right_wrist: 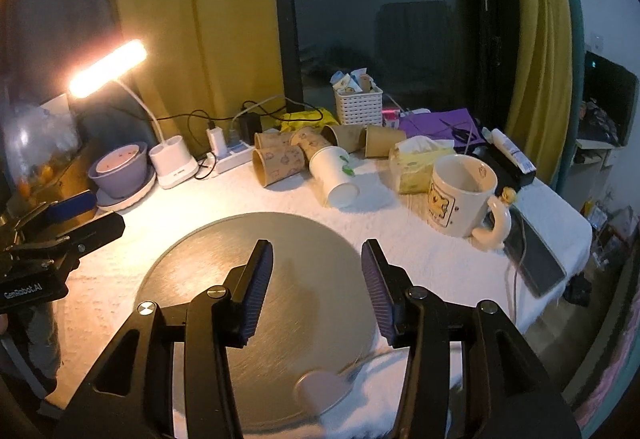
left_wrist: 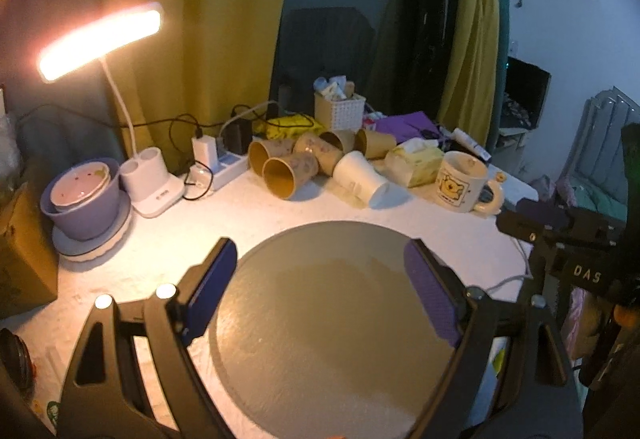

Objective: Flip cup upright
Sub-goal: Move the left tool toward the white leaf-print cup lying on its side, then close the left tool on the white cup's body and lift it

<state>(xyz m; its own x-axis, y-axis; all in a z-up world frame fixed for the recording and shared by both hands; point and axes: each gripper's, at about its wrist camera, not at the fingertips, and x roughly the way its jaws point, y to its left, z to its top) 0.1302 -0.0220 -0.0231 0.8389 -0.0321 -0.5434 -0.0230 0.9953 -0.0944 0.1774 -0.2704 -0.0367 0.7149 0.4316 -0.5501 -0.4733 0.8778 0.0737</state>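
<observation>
A white paper cup [left_wrist: 362,179] lies on its side behind the round grey tray [left_wrist: 332,319]; it also shows in the right wrist view [right_wrist: 334,175]. Several brown paper cups [left_wrist: 290,175] lie on their sides beside it, also in the right wrist view [right_wrist: 278,165]. A cream bear mug [left_wrist: 464,183] stands upright at the right, nearer in the right wrist view [right_wrist: 460,195]. My left gripper [left_wrist: 320,259] is open and empty over the tray. My right gripper [right_wrist: 318,257] is open and empty over the tray [right_wrist: 224,251].
A lit desk lamp [left_wrist: 100,39] stands on its white base [left_wrist: 154,183] at the left, next to a purple bowl [left_wrist: 86,199]. A power strip [left_wrist: 224,167], tissue pack [left_wrist: 416,161] and white basket [left_wrist: 340,111] line the back. A phone [right_wrist: 538,259] lies by the right table edge.
</observation>
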